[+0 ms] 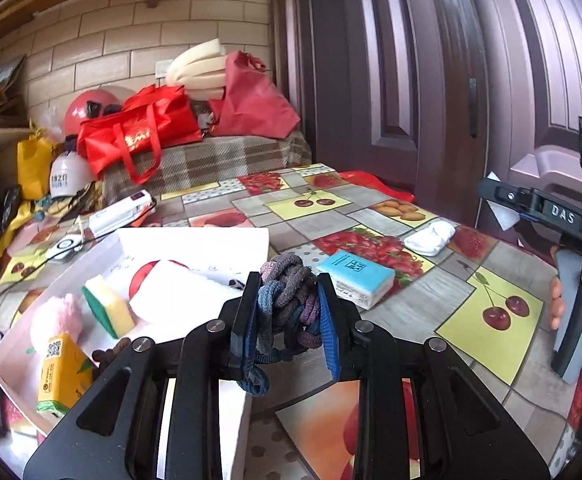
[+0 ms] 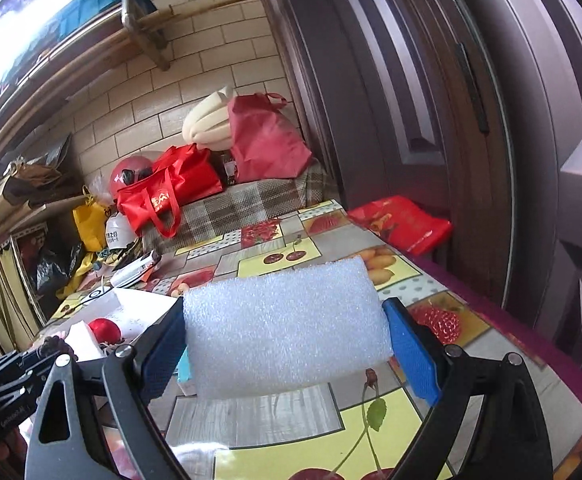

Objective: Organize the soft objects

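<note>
Plainly, the left gripper (image 1: 289, 304) is clamped on a tangled bunch of hair ties (image 1: 289, 300) in grey, blue and purple, squeezed between its two blue-padded fingers (image 1: 328, 320) and held above the fruit-print tablecloth (image 1: 491, 360). Just to the left of that gripper and slightly below it lies a shallow white box (image 1: 195, 240). Inside it sit a yellow-and-green sponge (image 1: 109, 306), a pink fluffy item (image 1: 57, 320), a folded white cloth (image 1: 183, 292) and a yellow tissue pack (image 1: 63, 376) with a QR code on top; its other print is too small to read. Just beyond the right fingertip lies a blue-and-white tissue pack (image 1: 355, 278) carrying dark characters that cannot be made out. Farther ahead and to the right rests a rolled white sock (image 1: 429, 238).

The right gripper (image 2: 287, 332) holds a block of white foam (image 2: 287, 324) across its width, pinched at both ends by the blue pads, lifted over the cloth's cherry panel. In the left wrist view the same tool (image 1: 563, 220) appears at the far right, held in a hand (image 1: 575, 304), with "DAS" in raised white letters on its body.

Far ahead of both grippers, on a plaid-covered surface against the brick wall, a red tote bag (image 1: 139, 136) shows gold lettering that is partly folded and unreadable, and a white cap (image 1: 69, 178) beside it bears blue print too small to read.
</note>
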{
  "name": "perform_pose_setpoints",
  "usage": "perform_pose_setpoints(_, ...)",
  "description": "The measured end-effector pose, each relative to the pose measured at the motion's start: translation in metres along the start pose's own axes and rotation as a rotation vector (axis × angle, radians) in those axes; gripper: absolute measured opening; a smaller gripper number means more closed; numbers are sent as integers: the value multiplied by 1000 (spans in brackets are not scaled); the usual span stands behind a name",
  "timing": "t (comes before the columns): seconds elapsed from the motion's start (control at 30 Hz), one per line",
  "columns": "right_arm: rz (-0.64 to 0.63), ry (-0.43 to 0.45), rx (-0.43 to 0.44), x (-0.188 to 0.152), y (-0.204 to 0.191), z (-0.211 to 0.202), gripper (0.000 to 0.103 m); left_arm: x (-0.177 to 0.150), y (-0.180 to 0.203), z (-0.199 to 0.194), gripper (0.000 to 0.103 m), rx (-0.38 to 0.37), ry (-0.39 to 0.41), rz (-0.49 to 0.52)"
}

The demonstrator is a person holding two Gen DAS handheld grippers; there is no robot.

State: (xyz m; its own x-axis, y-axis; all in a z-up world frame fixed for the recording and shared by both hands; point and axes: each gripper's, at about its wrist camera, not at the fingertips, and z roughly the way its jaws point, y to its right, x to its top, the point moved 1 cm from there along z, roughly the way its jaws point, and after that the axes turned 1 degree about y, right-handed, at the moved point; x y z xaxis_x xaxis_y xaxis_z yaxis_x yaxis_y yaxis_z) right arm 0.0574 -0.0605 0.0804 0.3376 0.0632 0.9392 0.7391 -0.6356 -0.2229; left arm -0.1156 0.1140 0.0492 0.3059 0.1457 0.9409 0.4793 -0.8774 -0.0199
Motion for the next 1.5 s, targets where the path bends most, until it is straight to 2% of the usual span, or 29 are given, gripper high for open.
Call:
perform_pose_setpoints(0.43,-62,-13,31,-4,-26,7,93,-2,-11,-8,26,64,30,-11)
perform_pose_setpoints(0.93,-85,-68,67,-10,-47,21,93,-6,-45,-15,26,157,34,-48)
perform_pose_setpoints(1.5,-216,-95,139,-23,-100,35,93,-12,-95,-19,26,274,24,-93)
